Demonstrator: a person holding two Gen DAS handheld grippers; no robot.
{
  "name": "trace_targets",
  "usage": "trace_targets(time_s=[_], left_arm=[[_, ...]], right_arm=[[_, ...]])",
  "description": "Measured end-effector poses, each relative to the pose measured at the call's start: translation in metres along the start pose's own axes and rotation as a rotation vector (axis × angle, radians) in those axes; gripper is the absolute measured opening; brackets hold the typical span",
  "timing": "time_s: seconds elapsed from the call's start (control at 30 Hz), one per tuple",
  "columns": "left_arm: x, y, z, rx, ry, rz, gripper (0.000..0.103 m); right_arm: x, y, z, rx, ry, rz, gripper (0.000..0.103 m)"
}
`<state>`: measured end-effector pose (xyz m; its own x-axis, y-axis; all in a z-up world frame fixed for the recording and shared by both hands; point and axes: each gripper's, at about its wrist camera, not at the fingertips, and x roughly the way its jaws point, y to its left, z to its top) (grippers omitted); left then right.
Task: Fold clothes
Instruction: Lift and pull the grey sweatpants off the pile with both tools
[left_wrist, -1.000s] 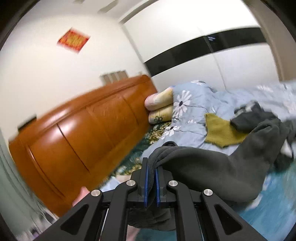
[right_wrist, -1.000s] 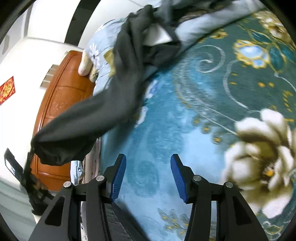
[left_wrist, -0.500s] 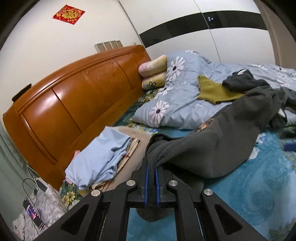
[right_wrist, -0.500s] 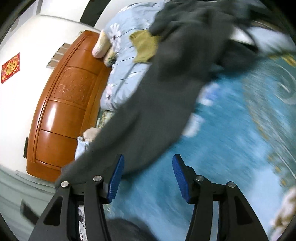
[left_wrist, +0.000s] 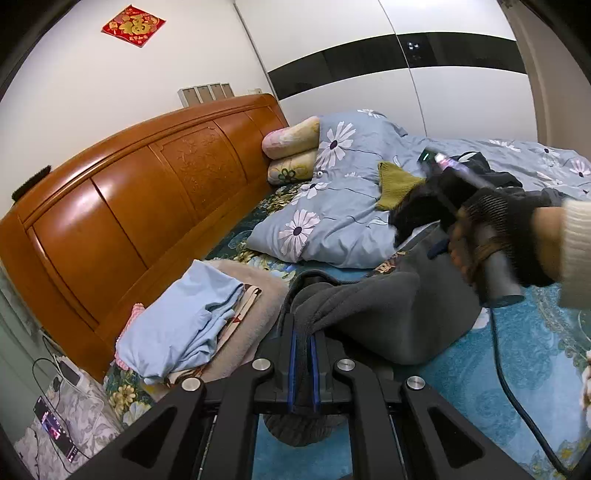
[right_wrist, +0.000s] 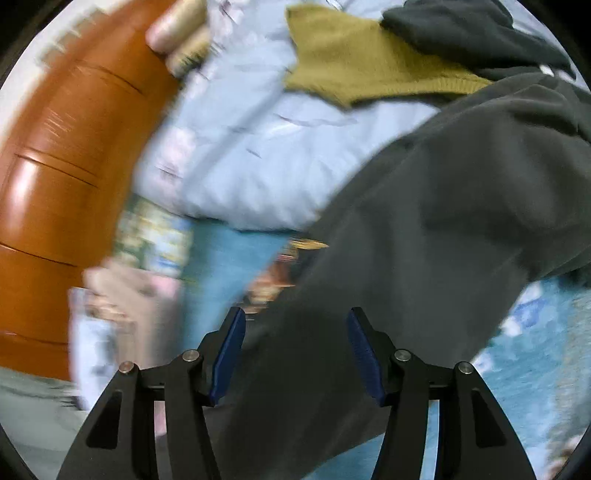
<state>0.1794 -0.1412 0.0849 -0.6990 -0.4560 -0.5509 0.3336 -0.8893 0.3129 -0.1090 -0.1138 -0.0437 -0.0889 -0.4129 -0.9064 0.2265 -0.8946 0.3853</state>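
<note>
Gripping dark grey garment (left_wrist: 384, 310) edge in left gripper (left_wrist: 303, 365), right gripper (right_wrist: 295, 354) hovering wide over same cloth.

Sprawling unfolded across teal bedsheet (left_wrist: 517, 369) toward 2 o'clock, so folding barely starting; sitting folded already at 9 o'clock, light blue pile (left_wrist: 184, 321); waiting at 1 o'clock, olive knit (left_wrist: 397, 184). Showing 福 on red wall sign (left_wrist: 133, 25).

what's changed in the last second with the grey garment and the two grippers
The left gripper, still shut on the grey garment, lowered it from mid-air onto the bedspread. The right gripper, still open, swung over the garment. The olive top stayed put.
</note>
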Motion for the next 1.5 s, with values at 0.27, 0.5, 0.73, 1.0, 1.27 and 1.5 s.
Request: trace_targets(time_s=[0.27, 0.5, 0.73, 1.0, 1.27, 1.5], left_arm=[[0.002, -0.007, -0.002, 0.015, 0.002, -0.037, 0.007], [-0.005, -0.034, 0.015, 0.036, -0.034, -0.153, 0.007], [-0.026, -0.099, 0.033, 0.132, -0.101, -0.319, 0.007], [-0.028, -0.133, 0.028, 0.19, -0.064, -0.384, 0.007], [-0.027, -0.127, 0.023, 0.169, -0.023, -0.357, 0.01], [-0.02, -0.118, 0.018, 0.136, 0.021, -0.342, 0.01]], right_arm=[[-0.005, -0.071, -0.027, -0.014, 0.038, -0.066, 0.005], [-0.126, -0.223, -0.098, 0.232, -0.179, 0.201, 0.003], [-0.3, -0.323, -0.214, 0.349, -0.585, 0.156, 0.0], [-0.278, -0.362, -0.314, 0.471, -0.466, -0.068, 0.003], [-0.228, -0.258, -0.196, 0.185, -0.468, 0.069, 0.042], [-0.159, -0.17, -0.097, -0.026, -0.373, 0.025, 0.047]])
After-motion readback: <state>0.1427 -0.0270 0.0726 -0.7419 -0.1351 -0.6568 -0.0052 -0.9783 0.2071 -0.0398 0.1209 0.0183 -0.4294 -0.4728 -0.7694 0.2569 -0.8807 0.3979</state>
